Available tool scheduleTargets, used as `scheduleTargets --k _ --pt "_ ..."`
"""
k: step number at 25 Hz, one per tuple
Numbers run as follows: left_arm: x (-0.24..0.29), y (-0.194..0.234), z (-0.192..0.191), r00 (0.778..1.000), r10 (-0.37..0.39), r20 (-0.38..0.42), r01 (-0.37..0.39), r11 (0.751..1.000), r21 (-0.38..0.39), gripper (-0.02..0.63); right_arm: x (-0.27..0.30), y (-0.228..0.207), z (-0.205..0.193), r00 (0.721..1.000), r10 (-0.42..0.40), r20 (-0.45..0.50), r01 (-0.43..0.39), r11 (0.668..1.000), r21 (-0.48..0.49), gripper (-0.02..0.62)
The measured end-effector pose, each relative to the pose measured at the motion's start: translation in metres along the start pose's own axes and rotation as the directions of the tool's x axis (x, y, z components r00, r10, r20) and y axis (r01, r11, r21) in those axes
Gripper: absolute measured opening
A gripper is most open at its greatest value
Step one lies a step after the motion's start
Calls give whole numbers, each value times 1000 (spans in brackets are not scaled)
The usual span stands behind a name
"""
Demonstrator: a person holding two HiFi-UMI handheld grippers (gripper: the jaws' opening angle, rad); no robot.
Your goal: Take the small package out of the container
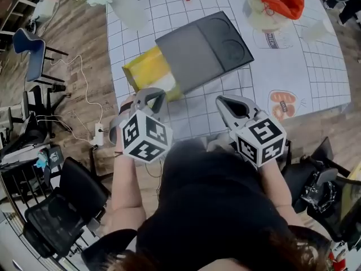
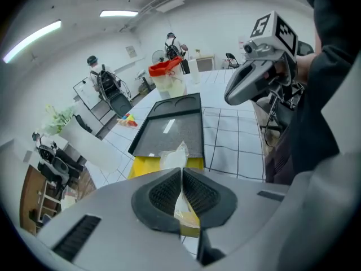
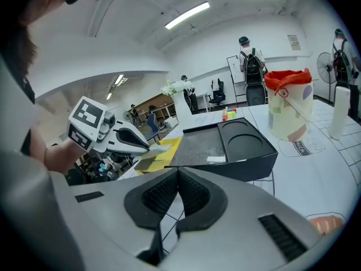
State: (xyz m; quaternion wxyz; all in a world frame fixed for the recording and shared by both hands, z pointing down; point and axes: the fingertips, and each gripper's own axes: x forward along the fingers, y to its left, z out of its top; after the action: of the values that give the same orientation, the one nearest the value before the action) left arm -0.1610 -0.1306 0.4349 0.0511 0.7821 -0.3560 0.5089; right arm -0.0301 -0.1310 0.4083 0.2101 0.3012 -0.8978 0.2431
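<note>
A yellow container [image 1: 145, 68] lies on the grid-patterned table, half covered by a black tray-like lid [image 1: 203, 49]. The small package [image 2: 177, 156], a clear plastic pouch with pale contents, sticks up between the pads of my left gripper [image 2: 181, 175], which is shut on it at the container's near end. From above, the left gripper [image 1: 150, 99] sits at the container's front edge. The right gripper view shows the pouch [image 3: 158, 147] pinched in the left jaws. My right gripper [image 1: 227, 103] hovers near the table's front edge, right of the lid. Its jaws [image 3: 177, 176] are shut on nothing.
A pale bucket with an orange liner [image 1: 275, 1] stands at the back right, and a white vase of flowers [image 1: 125, 4] at the back left. A white bottle [image 3: 338, 113] is beyond the bucket. Chairs [image 1: 34, 52] and cables fill the floor on the left.
</note>
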Motion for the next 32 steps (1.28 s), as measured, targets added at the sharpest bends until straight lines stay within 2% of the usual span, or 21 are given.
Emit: scheduleTargets --k 12,22,32 --pt "-31 -28 33 997 25 67 -22 999 -47 37 -41 -24 5 997 -62 54 63 998 -2 15" --pt "-38 -50 36 998 30 61 -26 997 -67 37 -60 -41 9 991 -95 99 97 995 -16 15" --pt "-36 -53 35 998 29 55 -24 997 -75 37 -64 -46 7 989 -106 102 109 994 -17 15"
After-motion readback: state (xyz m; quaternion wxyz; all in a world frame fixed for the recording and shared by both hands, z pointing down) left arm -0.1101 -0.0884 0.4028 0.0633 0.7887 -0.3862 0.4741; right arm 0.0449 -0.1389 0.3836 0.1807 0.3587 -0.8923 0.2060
